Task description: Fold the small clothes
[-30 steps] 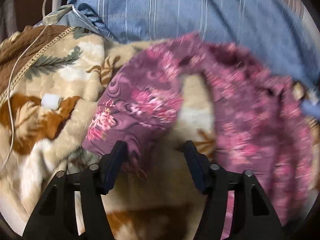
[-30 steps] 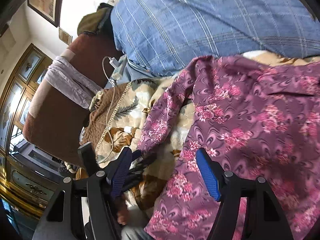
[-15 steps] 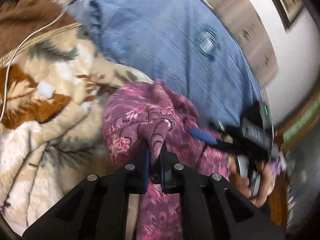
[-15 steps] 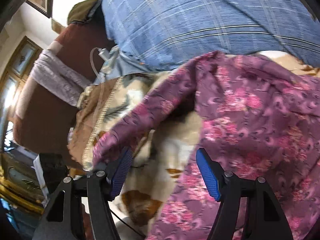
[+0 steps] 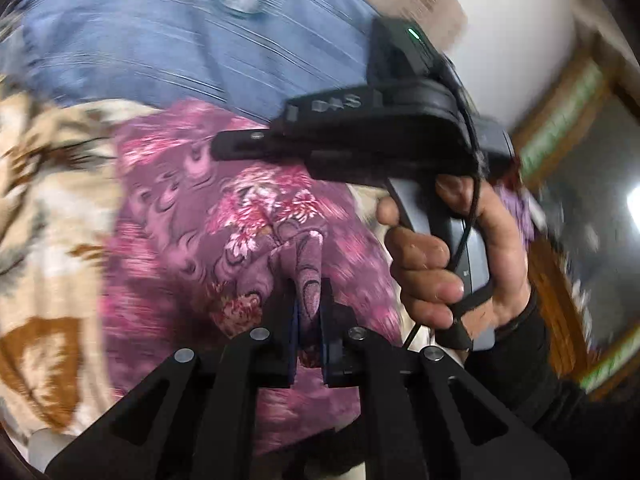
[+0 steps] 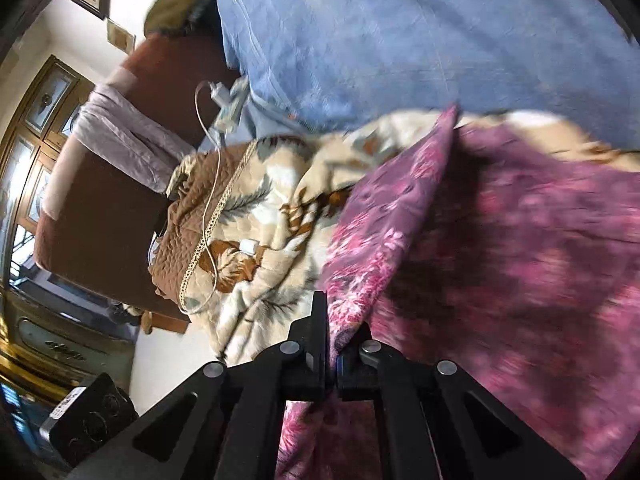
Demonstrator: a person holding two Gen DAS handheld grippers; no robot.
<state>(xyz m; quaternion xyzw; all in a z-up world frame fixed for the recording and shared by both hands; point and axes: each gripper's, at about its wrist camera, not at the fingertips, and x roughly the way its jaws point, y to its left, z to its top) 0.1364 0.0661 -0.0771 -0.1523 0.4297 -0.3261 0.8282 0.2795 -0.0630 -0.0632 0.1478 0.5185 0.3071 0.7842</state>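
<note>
Both grippers, left gripper [image 5: 309,312] and right gripper [image 6: 331,338], angle downward, each clamped on the purple floral garment [image 5: 256,216].

bg: beige leaf-print blanket [image 6: 276,216] | blue plaid bedding [image 6: 400,40] behind it | white charger cable [image 6: 208,200] across brown quilt [image 6: 180,248] | brown armchair [image 6: 120,160] at left | wood-framed cabinet [image 6: 36,120] beyond

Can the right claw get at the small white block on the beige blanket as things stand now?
Probably not yet. The right claw is shut on the purple floral garment, so it is occupied. The small white block lies uncovered on the beige blanket, beside the cloth.
</note>
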